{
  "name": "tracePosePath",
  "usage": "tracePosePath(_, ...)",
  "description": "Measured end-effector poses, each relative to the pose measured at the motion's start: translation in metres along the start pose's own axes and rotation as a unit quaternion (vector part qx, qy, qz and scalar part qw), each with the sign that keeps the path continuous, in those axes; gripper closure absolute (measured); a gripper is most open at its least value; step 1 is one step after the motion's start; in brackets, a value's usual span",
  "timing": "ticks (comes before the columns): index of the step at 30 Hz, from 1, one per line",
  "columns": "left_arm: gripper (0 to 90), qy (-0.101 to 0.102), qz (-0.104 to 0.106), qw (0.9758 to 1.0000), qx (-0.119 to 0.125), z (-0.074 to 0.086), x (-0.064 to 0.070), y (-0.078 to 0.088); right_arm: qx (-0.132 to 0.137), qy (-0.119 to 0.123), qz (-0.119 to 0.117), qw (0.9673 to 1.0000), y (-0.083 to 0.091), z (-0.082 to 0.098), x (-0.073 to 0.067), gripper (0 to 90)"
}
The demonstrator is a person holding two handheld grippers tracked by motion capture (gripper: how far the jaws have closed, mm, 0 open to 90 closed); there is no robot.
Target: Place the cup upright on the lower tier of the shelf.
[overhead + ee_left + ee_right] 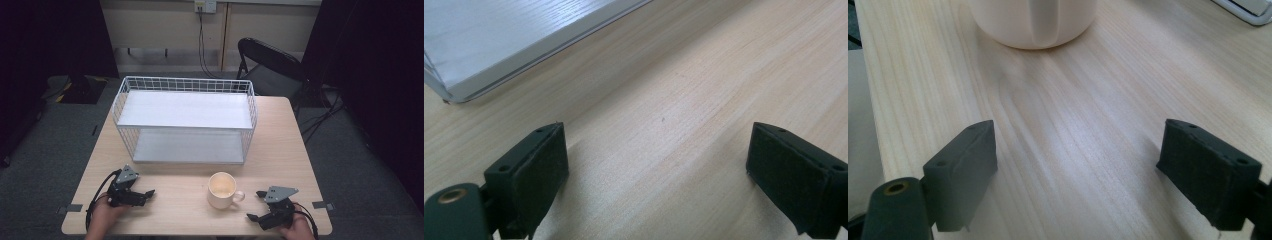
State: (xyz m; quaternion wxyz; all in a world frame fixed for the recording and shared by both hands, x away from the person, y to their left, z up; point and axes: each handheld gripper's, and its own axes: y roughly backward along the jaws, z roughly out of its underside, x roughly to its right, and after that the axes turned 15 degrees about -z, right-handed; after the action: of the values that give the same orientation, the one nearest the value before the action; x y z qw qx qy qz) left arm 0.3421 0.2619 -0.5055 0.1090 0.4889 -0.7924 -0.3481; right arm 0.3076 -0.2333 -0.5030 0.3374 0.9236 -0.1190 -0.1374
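A cream mug (222,190) stands upright near the front of the wooden table (285,145), handle toward the right. Its base and handle fill the top of the right gripper view, mug (1034,22). My right gripper (256,206) rests at the front right, open, jaws aimed left at the mug, a short gap away. My left gripper (145,196) sits at the front left, open, pointing right, nothing between its jaws. In the gripper views, left gripper (656,165) and right gripper (1078,170) hold only bare tabletop between the pads.
A white wire rack (185,120) with two white shelves stands across the middle of the table; its lower shelf corner (499,45) lies ahead of the left gripper. A black folding chair (270,65) stands behind the table. Bare tabletop lies between the two grippers.
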Motion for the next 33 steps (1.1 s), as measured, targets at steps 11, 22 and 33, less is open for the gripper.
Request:
tracePosePath(11,7.7,-0.002,0.002,1.0000,-0.001,0.000,0.000,0.000,0.001,-0.004,0.004,1.0000,-0.001,0.000,-0.001,14.3)
tracePosePath(22,6.3,-0.003,0.003,1.0000,-0.003,-0.001,0.001,-0.001,-0.003,-0.022,0.011,0.9997,-0.005,-0.008,-0.002,16.4)
tracePosePath(33,6.3,-0.003,0.003,1.0000,-0.002,-0.001,0.001,-0.001,0.025,-0.032,-0.025,0.9989,-0.005,-0.022,-0.006,20.3)
